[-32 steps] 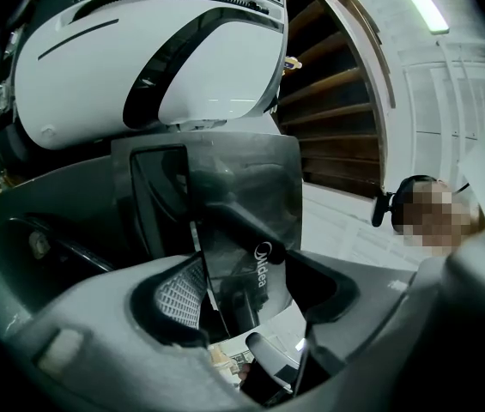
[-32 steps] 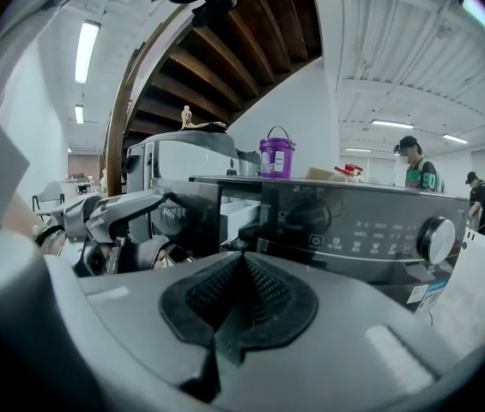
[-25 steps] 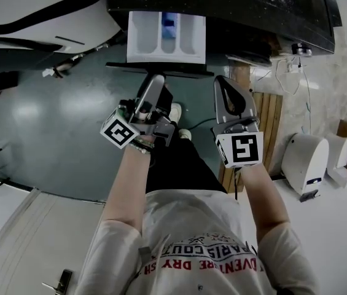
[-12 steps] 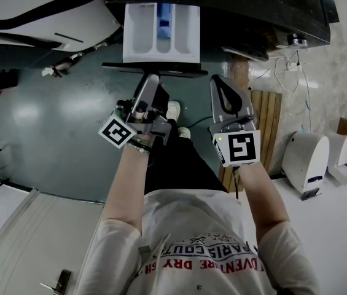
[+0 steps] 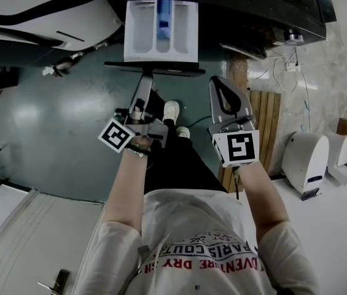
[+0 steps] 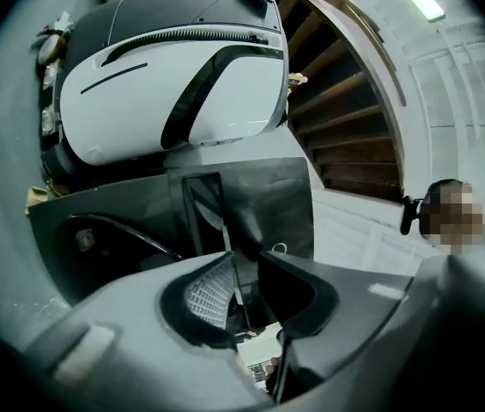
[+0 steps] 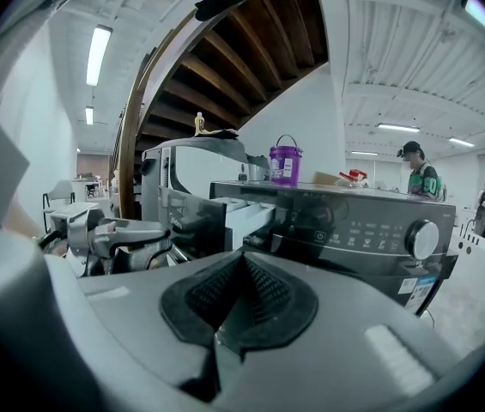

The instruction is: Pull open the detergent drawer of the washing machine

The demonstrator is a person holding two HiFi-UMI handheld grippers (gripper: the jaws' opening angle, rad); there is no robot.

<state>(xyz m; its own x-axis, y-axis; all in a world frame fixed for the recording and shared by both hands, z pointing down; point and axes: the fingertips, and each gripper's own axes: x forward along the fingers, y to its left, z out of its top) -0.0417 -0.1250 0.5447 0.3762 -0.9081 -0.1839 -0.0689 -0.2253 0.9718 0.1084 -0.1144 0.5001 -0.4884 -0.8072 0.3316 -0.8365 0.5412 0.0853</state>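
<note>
The washing machine (image 5: pixel 253 5) is dark, and its white detergent drawer (image 5: pixel 161 32) with a blue insert stands pulled out, its dark front panel (image 5: pixel 155 68) towards me. My left gripper (image 5: pixel 144 80) sits just below that panel; its jaws are closing to a narrow gap with nothing between the pads. In the left gripper view the left gripper (image 6: pixel 242 260) faces the dark panel (image 6: pixel 203 200) from close by. My right gripper (image 5: pixel 218 82) hovers to the right of the drawer, shut and empty. From the right gripper view, the drawer (image 7: pixel 242 213) juts out of the washer (image 7: pixel 354 221).
A white appliance with a black stripe (image 5: pixel 38 11) stands left of the washer. Wooden slats (image 5: pixel 265 115) and white devices (image 5: pixel 305 155) are on the right. My shoes (image 5: pixel 172 110) are under the drawer. A purple bucket (image 7: pixel 284 161) sits on the washer; people (image 7: pixel 418 178) stand far right.
The left gripper's jaws have narrowed from wide apart to a slim gap, and it has shifted slightly left and lower under the drawer front. The right gripper has barely moved.
</note>
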